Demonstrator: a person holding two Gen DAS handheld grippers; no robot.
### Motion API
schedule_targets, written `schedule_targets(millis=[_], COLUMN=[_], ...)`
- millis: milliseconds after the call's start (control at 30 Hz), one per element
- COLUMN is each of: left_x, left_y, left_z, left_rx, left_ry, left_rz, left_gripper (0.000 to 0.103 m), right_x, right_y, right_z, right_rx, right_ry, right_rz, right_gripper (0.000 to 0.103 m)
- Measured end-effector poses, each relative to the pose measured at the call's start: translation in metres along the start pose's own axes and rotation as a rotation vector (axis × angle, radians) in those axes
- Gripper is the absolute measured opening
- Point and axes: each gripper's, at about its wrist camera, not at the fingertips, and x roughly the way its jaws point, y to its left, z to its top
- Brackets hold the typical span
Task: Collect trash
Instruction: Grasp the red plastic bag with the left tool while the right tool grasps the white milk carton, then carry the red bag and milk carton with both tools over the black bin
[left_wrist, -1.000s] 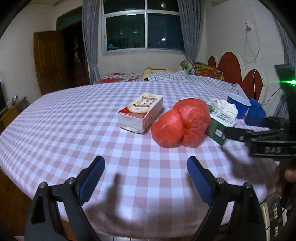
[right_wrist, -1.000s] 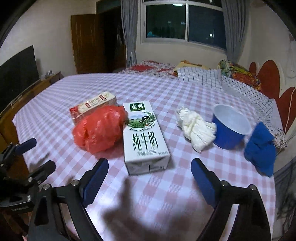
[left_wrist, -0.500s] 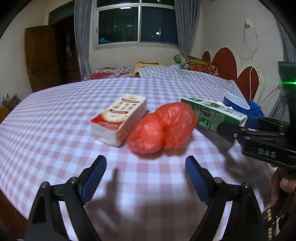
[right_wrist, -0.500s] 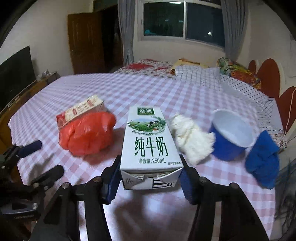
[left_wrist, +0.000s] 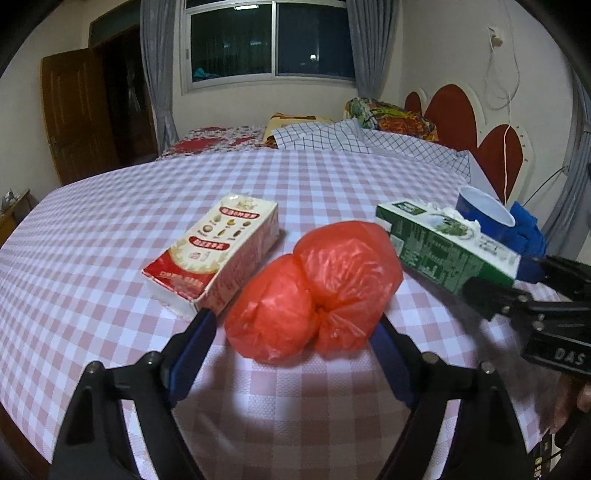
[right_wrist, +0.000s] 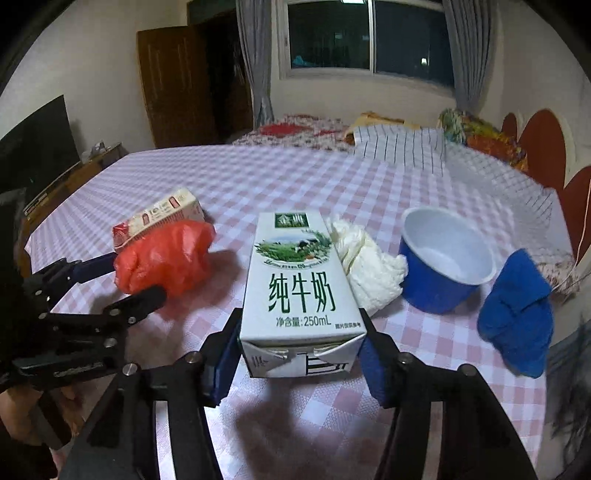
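Observation:
A crumpled red plastic bag (left_wrist: 314, 291) lies on the pink checked tablecloth (left_wrist: 332, 177). My left gripper (left_wrist: 293, 319) straddles it, jaws closing; the left pad still stands a little apart from the bag. Against the bag's left side lies a red-and-white carton (left_wrist: 218, 247). My right gripper (right_wrist: 299, 332) is shut on the near end of a white-and-green milk carton (right_wrist: 299, 280), pads pressed on both its sides. In the left wrist view that milk carton (left_wrist: 443, 251) sits just right of the bag.
Right of the milk carton are a crumpled white tissue (right_wrist: 369, 266), a blue paper cup (right_wrist: 443, 269) and a blue cloth (right_wrist: 517, 321). The table's front edge runs close under both grippers. A bed with pillows stands behind the table.
My left gripper moved forward until the red bag came between its fingers, and its jaws narrowed. My right gripper closed on the milk carton and has kept its hold.

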Motion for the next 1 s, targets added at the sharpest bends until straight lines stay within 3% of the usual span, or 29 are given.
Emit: schedule_targets(millis=[133,200,333,400,500,567,1000], left_x=[-0.001,0.0,0.003,0.008,0.009,0.007,-0.056], left_y=[-0.004,-0.008,-0.013,-0.014,-0.017,-0.019,-0.031], left_z=[0.0,0.003,0.009,0.01,0.009,0.007,-0.017], left_rx=[0.014,0.022,0.041,0.038,0.043,0.031,0.042], left_ry=[0.001,0.002,0.011,0.028,0.037,0.035,-0.07], left_rz=[0.003,-0.001,-0.013,-0.032,-0.05,-0.075,-0.079], left_gripper=[0.084,0.084,0.079,0.051,0.032,0.025,0.021], right_x=[0.018,0.016,-0.005,-0.018,-0.03,-0.037,-0.097], right_y=[-0.002,-0.003,-0.001,-0.003,-0.006,-0.007,-0.013], right_z=[-0.001,-0.004,-0.007,-0.007,-0.009,-0.012,-0.048], right_rx=[0.01,0.003,-0.028,-0.025,-0.026,-0.031,-0.026], right_ry=[0.062,0.047,-0.014,-0.043,-0.057,-0.065,-0.14], right_rz=[-0.009,0.019,-0.008,-0.007,-0.008,-0.023,-0.08], right_gripper=[0.064,0.058,0.058,0.058,0.058,0.058,0.057])
